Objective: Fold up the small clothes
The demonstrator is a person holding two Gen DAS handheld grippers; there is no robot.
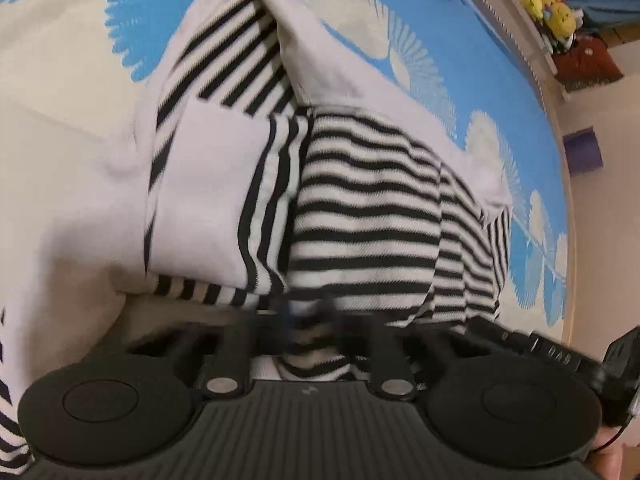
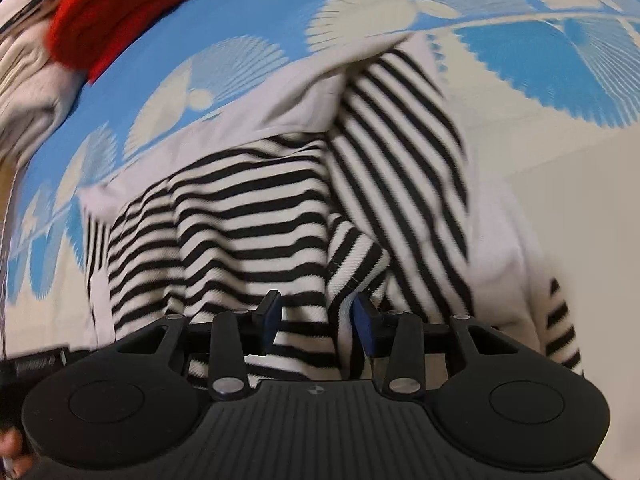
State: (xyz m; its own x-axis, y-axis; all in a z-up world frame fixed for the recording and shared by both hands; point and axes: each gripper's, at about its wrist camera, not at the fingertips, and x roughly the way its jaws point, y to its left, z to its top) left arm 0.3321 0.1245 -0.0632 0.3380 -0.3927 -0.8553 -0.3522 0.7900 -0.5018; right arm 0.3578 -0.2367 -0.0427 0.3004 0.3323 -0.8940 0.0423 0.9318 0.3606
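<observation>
Striped black-and-white garment (image 1: 360, 216) with white panels, rumpled and partly folded on a blue bedspread (image 1: 500, 92) with white fan pattern. Seen from the left wrist: left gripper (image 1: 310, 320) at 6 o'clock, jaws shut tight, blurred, striped cloth bunched right at the tips and seemingly pinched between them. Seen from the right wrist: right gripper (image 2: 316, 316) at 6 o'clock, jaws partly open, blue pads (image 2: 366, 320) apart, a striped fold (image 2: 304, 332) lying between and beneath them, pads not clearly pressing on it. Bulk of the garment spreading from the jaws toward 12 o'clock. Red knitted thing (image 2: 120, 12) at 10 o'clock, at the bedspread's far edge. Yellow soft toys (image 1: 548, 0) at 1 o'clock in the left view.
</observation>
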